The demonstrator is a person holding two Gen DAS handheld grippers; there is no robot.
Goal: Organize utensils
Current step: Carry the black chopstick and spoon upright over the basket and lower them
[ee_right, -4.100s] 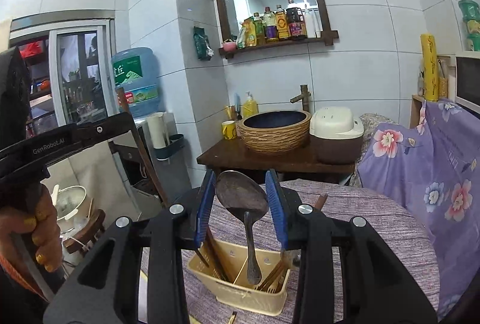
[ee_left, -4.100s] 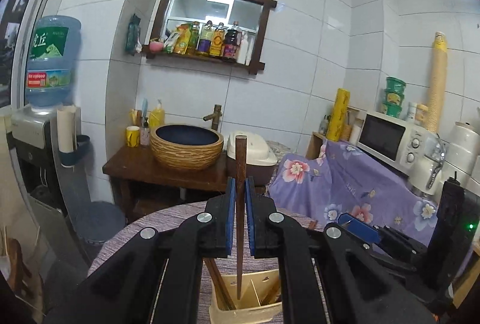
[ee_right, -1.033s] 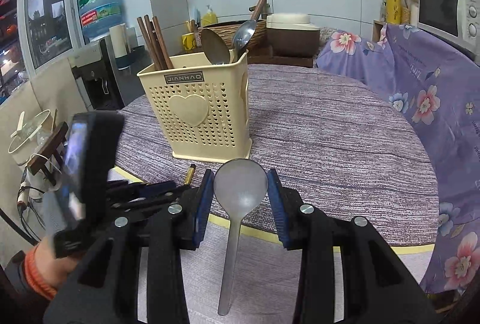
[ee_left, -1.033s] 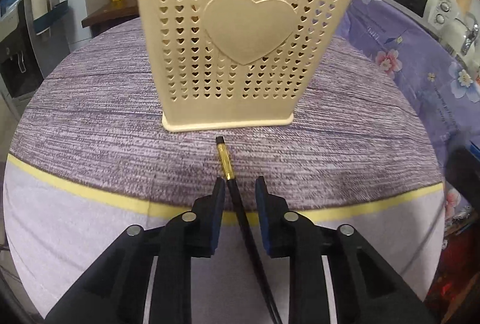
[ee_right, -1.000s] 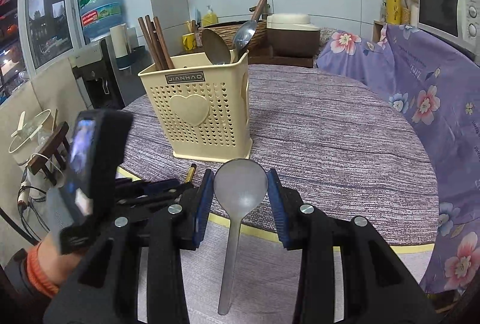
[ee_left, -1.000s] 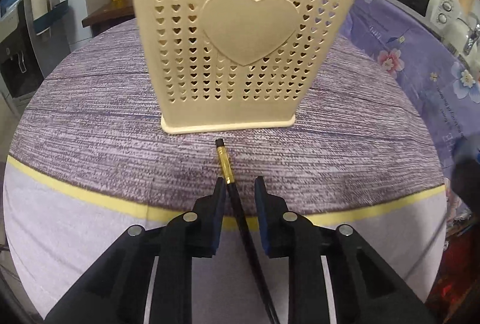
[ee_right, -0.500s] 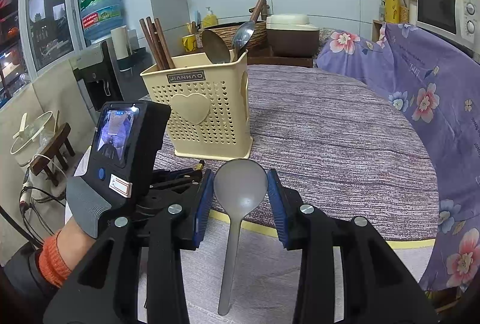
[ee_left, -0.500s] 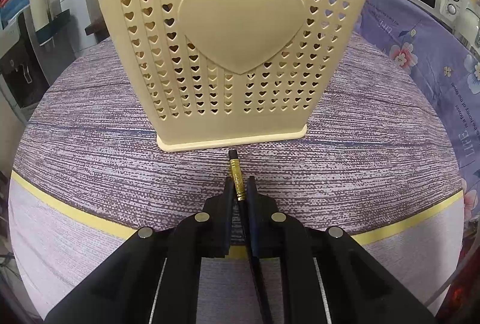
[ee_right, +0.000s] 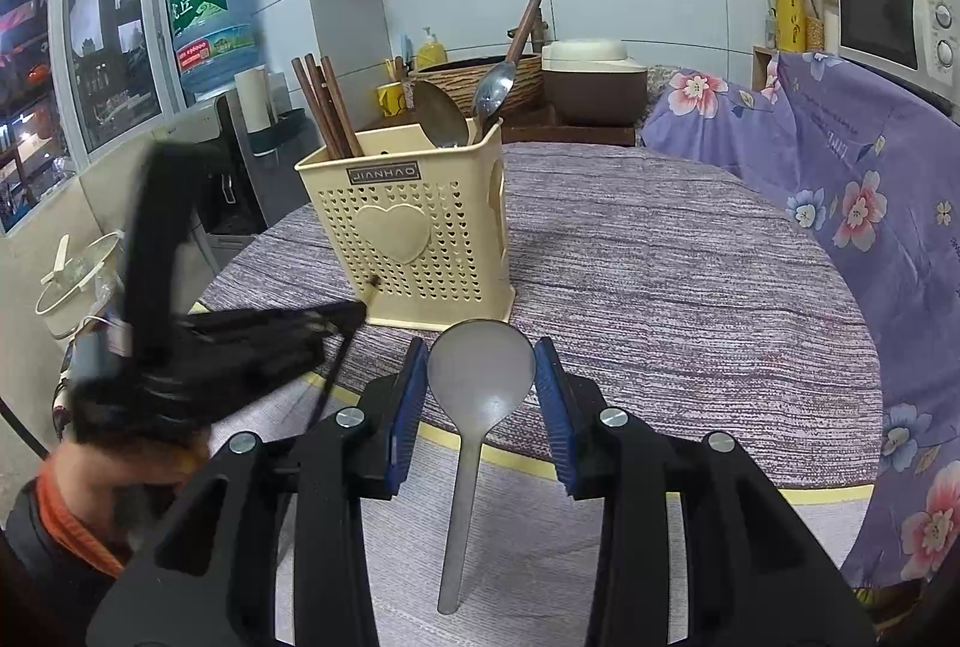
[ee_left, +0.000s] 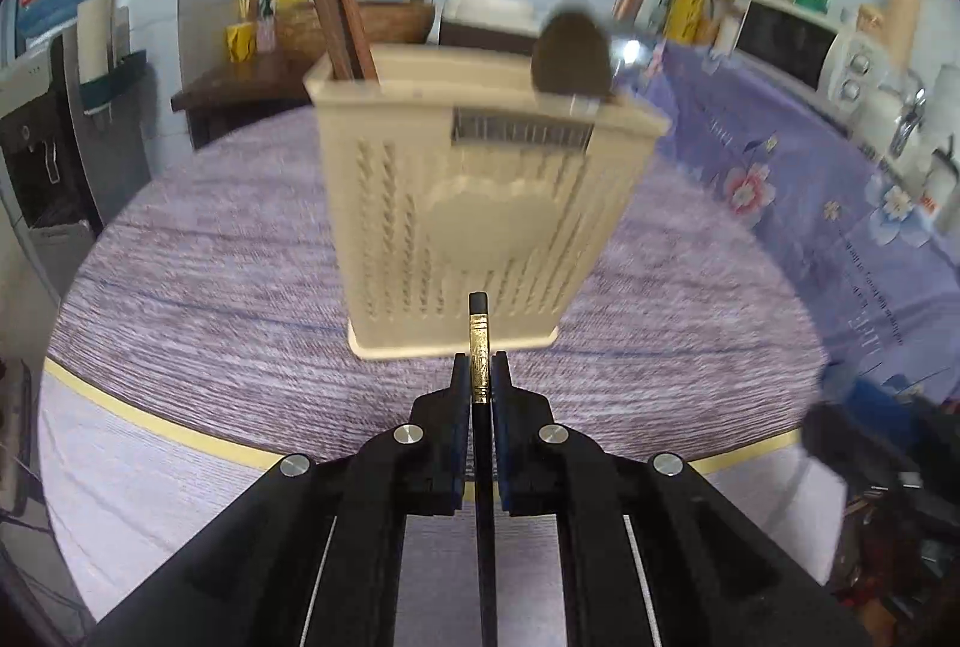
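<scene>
Left wrist view: the left gripper [ee_left: 478, 377] clamps a black chopstick [ee_left: 480, 407], gold-banded end pointing forward toward the cream utensil basket [ee_left: 480, 203].

Right wrist view: the right gripper [ee_right: 480, 377] pinches a grey spoon [ee_right: 474, 383] by its bowl, handle pointing back toward the camera.

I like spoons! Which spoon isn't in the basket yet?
The pale grey spoon between the right gripper's pads; the two others stand in the basket.

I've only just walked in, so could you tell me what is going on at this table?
A person is sorting utensils with a gripper in each hand. The left gripper is shut on a black chopstick in front of the cream utensil holder. The right gripper grips a grey spoon by its bowl. The holder already contains brown chopsticks and two spoons.
</scene>
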